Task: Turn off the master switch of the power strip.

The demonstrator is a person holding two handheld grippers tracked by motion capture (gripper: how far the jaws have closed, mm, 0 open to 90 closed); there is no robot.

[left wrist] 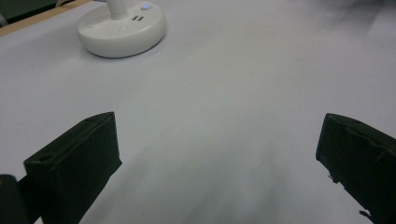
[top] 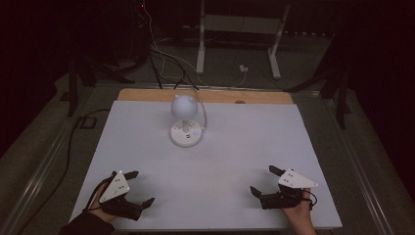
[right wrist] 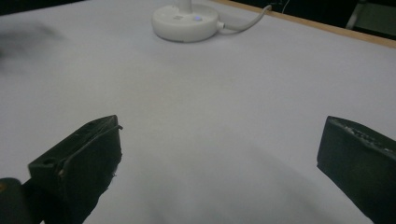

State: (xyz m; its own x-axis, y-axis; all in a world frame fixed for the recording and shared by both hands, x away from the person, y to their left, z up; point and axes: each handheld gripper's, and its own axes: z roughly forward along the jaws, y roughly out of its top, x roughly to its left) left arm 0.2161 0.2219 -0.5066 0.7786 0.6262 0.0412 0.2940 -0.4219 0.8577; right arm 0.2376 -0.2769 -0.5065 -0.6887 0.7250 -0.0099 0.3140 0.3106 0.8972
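both the left gripper (top: 141, 187) and right gripper (top: 263, 180) gape empty, well apart from what looks like a lamp (top: 185, 122).

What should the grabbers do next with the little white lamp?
Probably move the right hand-held gripper forward toward the lamp's round base. Both it and the left hand-held gripper are open and hold nothing at the table's near edge, far from the lamp.

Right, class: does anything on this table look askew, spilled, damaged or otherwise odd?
Nothing stands out. The white desk lamp stands upright on its round base near the far edge of the table, its cable trailing off the back. Both hand-held grippers, left and right, rest open near the front edge.
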